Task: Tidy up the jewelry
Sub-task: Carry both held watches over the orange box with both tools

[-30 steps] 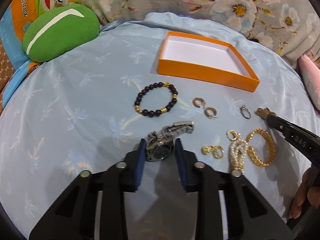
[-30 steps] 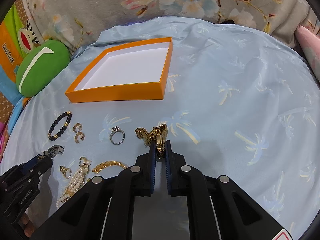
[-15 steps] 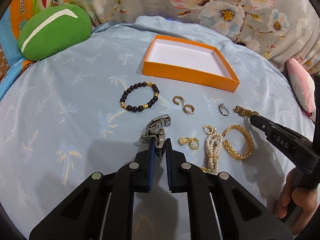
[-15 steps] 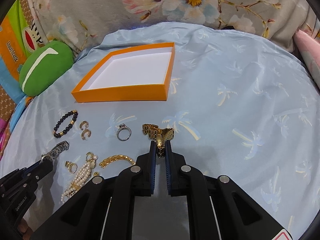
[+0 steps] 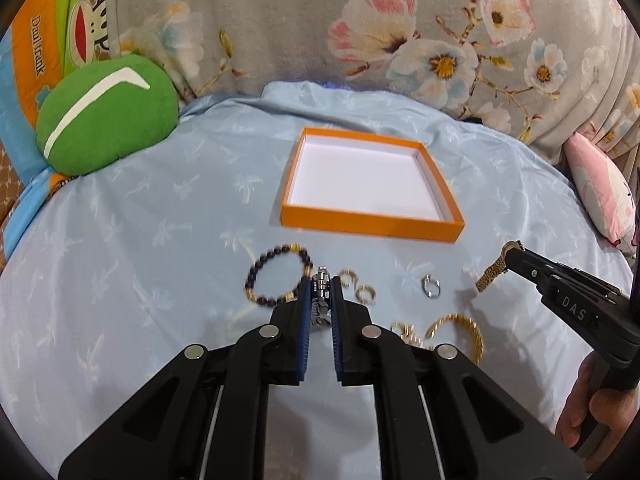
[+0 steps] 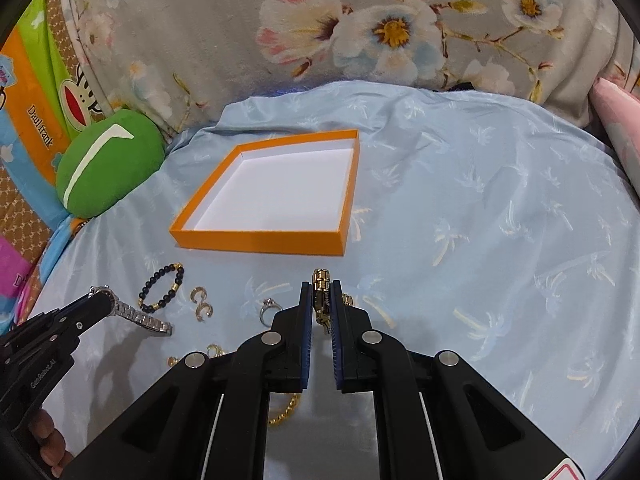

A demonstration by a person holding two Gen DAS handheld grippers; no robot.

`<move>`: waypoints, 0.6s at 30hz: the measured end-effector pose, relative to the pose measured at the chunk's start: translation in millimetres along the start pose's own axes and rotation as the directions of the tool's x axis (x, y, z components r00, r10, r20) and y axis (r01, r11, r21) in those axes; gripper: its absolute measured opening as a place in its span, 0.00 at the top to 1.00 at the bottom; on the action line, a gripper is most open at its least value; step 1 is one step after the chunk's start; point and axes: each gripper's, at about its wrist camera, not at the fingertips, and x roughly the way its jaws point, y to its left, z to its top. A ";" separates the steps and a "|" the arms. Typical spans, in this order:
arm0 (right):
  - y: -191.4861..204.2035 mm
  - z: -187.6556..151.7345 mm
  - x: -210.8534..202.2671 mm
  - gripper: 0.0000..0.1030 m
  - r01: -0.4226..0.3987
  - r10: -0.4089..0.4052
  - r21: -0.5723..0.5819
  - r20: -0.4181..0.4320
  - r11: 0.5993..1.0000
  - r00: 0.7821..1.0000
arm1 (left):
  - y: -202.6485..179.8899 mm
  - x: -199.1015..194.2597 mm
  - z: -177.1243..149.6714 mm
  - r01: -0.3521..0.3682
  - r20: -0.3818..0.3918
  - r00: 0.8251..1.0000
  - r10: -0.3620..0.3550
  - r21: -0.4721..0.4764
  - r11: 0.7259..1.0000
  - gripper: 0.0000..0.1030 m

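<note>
My left gripper is shut on a silver watch and holds it above the blue sheet; the watch hangs from it in the right wrist view. My right gripper is shut on a gold watch, which dangles in the left wrist view. The empty orange box lies ahead. On the sheet lie a black bead bracelet, two gold hoop earrings, a silver ring and a gold chain bracelet.
A green cushion sits at the back left. A floral blanket rises behind the box. A pink pillow lies at the right. More small gold pieces lie near my left gripper.
The left gripper closed on the silver watch and lifted it off the sheet. The right gripper lifted the gold watch. Both have moved up and toward the orange box.
</note>
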 end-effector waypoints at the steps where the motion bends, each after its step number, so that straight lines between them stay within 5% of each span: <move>1: 0.6 5.7 0.7 0.93 -0.003 0.003 -0.003 0.006 1.000 1.000 | -0.4 0.6 6.6 -0.001 0.011 1.000 0.001 0.004 1.000 0.92; 9: 13.4 68.5 27.9 0.93 0.006 -0.003 -0.063 0.058 0.998 0.998 | -6.4 26.2 69.8 -0.020 0.089 0.996 0.016 0.044 0.999 0.92; 18: 12.2 128.1 102.3 0.93 -0.020 0.021 -0.048 0.021 0.999 1.000 | -16.0 108.1 136.9 0.003 0.095 0.995 -0.006 0.032 0.999 0.92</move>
